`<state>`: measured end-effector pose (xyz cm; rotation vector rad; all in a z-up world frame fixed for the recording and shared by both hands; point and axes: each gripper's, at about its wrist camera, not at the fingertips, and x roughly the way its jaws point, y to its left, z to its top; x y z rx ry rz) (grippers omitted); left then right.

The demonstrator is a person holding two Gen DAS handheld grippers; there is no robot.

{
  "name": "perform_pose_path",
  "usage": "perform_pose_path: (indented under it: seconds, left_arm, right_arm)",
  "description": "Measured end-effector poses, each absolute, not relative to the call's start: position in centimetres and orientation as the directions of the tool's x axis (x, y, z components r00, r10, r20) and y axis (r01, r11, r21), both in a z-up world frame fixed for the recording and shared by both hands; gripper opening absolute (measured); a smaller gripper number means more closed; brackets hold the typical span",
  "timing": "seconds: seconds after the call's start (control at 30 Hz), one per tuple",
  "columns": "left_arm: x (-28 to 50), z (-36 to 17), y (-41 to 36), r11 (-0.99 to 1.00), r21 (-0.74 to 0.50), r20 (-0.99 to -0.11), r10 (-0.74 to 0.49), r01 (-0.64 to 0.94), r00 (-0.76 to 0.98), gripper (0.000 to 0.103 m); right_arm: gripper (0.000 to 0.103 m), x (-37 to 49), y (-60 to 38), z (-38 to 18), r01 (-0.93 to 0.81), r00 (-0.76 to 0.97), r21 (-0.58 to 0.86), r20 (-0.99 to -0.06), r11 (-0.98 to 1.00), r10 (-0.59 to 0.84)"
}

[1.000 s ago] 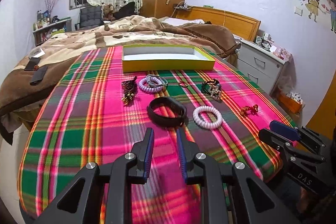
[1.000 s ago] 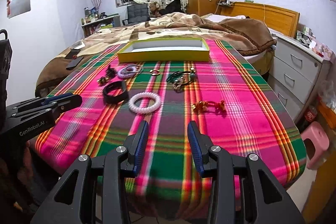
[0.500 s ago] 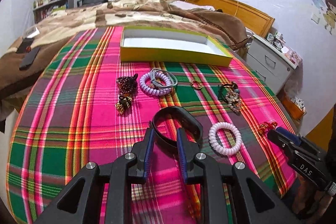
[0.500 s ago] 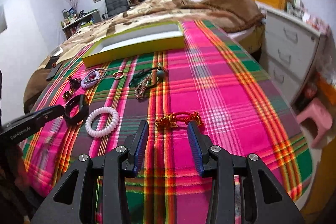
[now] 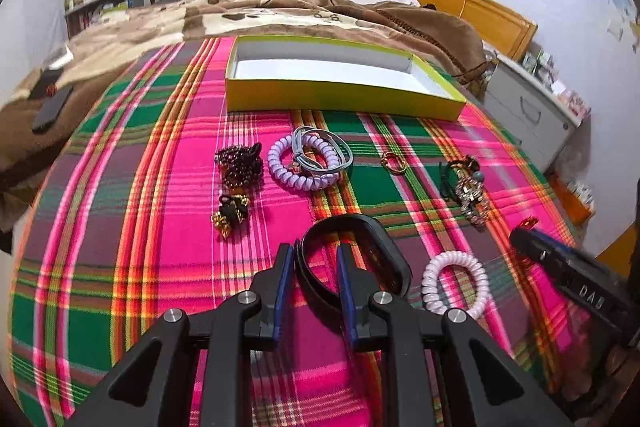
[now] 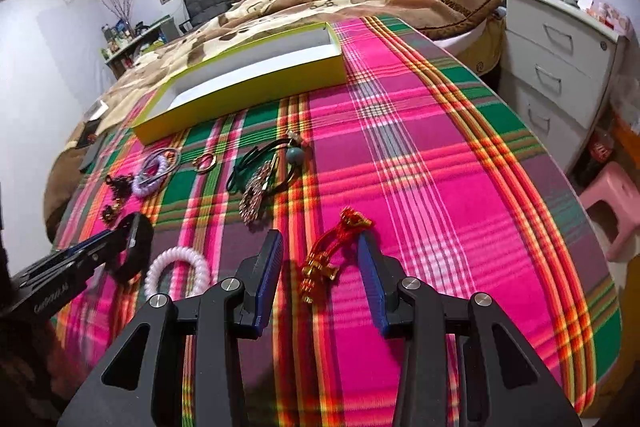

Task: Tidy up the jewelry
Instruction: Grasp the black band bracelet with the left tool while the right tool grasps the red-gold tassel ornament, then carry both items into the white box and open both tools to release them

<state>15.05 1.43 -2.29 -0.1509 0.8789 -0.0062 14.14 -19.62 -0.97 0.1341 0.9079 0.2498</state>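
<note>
On the plaid cloth point(image 5: 168, 187) lies a black band bracelet point(image 5: 360, 227). My left gripper point(image 5: 315, 255) stands open over it, the band's near left edge between the jaws and no pad pressing on it. A red cord with gold charms point(image 6: 332, 251) lies between the jaws of my open right gripper point(image 6: 318, 239). A white coil bracelet point(image 5: 456, 283) rests just right of the black band. Farther back are a lilac coil bracelet point(image 5: 302, 163) with a grey band, dark red beads point(image 5: 238, 163), a black-and-gold piece point(image 5: 230, 213), a gold ring point(image 5: 394, 163) and a green-corded necklace point(image 5: 468, 187). The yellow box point(image 5: 344, 99) stands empty behind them.
A brown blanket point(image 5: 280, 11) covers the bed beyond the box, with a dark phone point(image 5: 52, 107) at its left. A white drawer unit point(image 6: 560, 67) and a pink stool point(image 6: 612, 203) stand off the table's right edge.
Both grippers have come forward and lower over the cloth. The left one now straddles the black band's edge, the right one the red cord. Neither gap has visibly changed.
</note>
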Motion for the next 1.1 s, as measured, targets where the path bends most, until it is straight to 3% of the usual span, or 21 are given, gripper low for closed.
perform_pose_path:
  seconds: [0.13,0.2,0.4,1.1]
  left_arm:
    - [14.9,-2.4,0.6,0.997,-0.058,-0.763,-0.013,-0.049,0.647,0.017]
    - [14.9,-2.4,0.6,0.998,-0.039,-0.759,0.003,-0.049,0.651,0.011]
    - [14.7,-2.2,1.1,0.998,-0.049,-0.755,-0.018,-0.03,0.655,0.007]
    - [17.7,2.6,2.4,0.998,-0.058,-0.688,-0.065,0.034,0.723,0.006]
  right_arm:
    - [0.013,14.3,-19.0,-1.0,-0.155,0.596,0.152,-0.773,0.976,0.215]
    - [0.009,14.2,-19.1,-1.0,-0.156,0.595,0.149,-0.775,0.977,0.213]
    - [0.009,13.7,-19.5,-0.9,-0.169,0.598,0.157,-0.768,0.973,0.228]
    - [0.009,16.6,-17.4,3.5,-0.285,0.653,0.155,-0.691,0.946,0.31]
